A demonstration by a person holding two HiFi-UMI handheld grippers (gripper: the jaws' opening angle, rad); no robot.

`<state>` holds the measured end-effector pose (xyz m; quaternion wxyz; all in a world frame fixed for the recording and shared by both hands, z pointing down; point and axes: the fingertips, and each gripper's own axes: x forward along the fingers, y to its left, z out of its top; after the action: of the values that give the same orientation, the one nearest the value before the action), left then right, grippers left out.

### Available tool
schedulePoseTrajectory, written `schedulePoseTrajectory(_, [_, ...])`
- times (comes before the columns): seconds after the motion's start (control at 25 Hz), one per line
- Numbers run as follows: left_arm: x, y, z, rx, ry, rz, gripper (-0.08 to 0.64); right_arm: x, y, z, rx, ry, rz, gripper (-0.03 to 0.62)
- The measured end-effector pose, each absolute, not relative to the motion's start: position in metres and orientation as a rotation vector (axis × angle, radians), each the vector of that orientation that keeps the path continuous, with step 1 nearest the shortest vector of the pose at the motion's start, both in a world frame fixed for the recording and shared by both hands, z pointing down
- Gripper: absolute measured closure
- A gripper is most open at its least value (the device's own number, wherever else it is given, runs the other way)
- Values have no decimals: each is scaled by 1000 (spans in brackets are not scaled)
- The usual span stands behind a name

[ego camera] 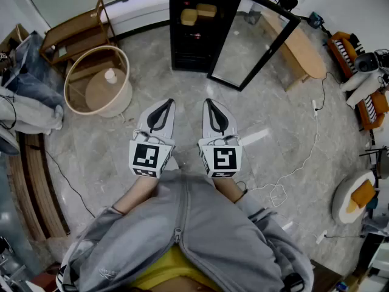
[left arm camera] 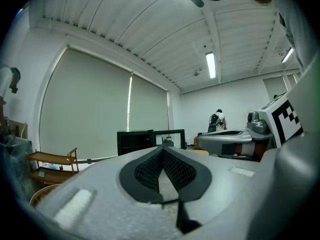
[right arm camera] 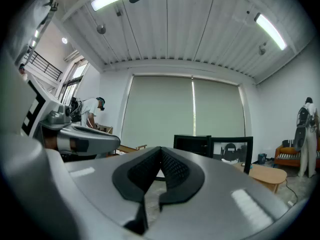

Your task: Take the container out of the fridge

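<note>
- Head view: your left gripper (ego camera: 167, 104) and right gripper (ego camera: 209, 104) hang side by side above the floor (ego camera: 273, 132), well apart from the fridge (ego camera: 182, 47). Its door (ego camera: 255, 41) stands open, and the container (ego camera: 189, 16) sits on its upper shelf.
- Left gripper view: jaws pressed together, nothing between them.
- Right gripper view: jaws pressed together, empty, fridge ahead.

A big test room, like a lab.
Loose cables (ego camera: 316, 135) lie on the stone floor (ego camera: 152, 84) near a black fridge (ego camera: 197, 26); wide roller blinds (right arm camera: 160, 119) and strip lights (right arm camera: 270, 31) are above.
</note>
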<state>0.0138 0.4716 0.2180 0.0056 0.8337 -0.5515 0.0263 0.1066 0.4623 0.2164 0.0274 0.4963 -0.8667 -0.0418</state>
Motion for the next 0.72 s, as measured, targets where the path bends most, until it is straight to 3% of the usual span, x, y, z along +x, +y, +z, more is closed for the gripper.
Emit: schedulePoseTrajectory(0.72, [-28, 280, 226, 2720, -1611, 30, 555, 54, 278, 231, 1565, -2648, -117, 591])
